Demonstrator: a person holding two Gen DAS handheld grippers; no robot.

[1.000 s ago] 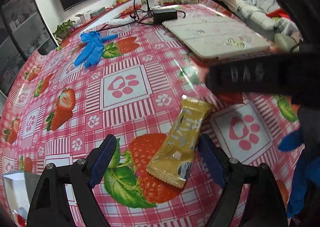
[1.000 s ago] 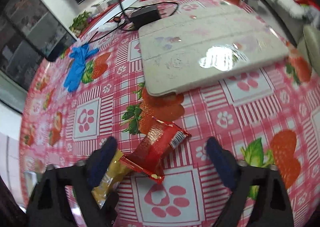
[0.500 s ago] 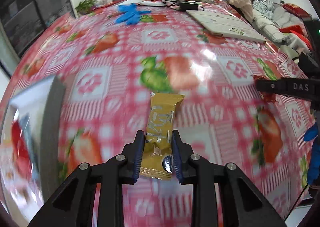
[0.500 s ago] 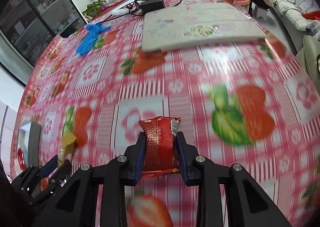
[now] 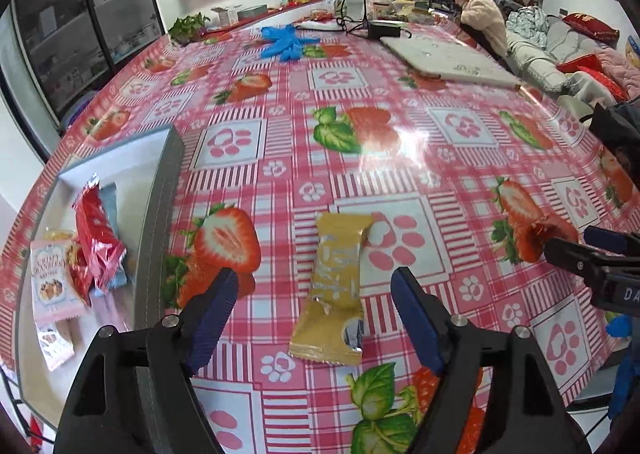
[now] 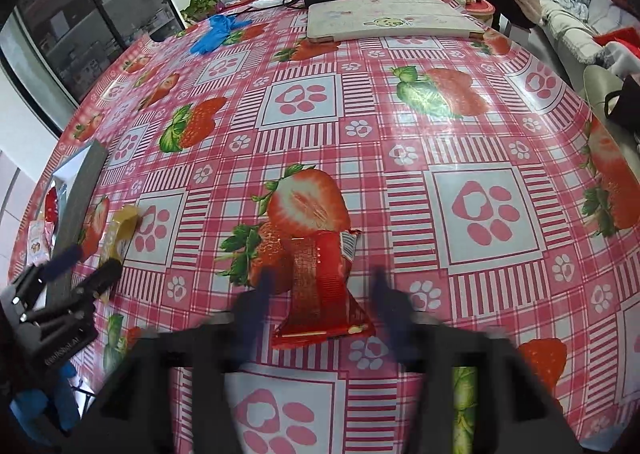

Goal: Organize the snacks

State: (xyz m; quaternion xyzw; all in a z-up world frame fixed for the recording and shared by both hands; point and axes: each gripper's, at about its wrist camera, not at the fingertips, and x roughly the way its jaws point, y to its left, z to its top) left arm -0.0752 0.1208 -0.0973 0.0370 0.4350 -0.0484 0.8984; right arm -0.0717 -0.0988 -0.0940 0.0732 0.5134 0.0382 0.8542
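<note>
A gold snack packet [image 5: 338, 290] lies flat on the strawberry tablecloth between the fingers of my left gripper [image 5: 316, 314], whose jaws are opening and stand clear of it. A red snack packet [image 6: 322, 290] lies between the blurred fingers of my right gripper [image 6: 322, 296], also opening and off the wrapper. The grey-walled box [image 5: 160, 198] at the left holds several packets, red, pale blue and pink. The right wrist view shows the gold packet [image 6: 122, 232] and the left gripper [image 6: 80, 264] beside that box [image 6: 82, 190].
Blue gloves [image 5: 286, 42] lie far back on the table, with a closed white laptop [image 5: 448, 62] and a black power adapter [image 5: 382, 29] with cables beyond. A person in a pale jacket [image 5: 482, 20] sits at the far end. The table's near edge runs just below the grippers.
Both grippers closed on their packets, carried them left toward the box, then opened; the gold and red packets now lie loose on the cloth.
</note>
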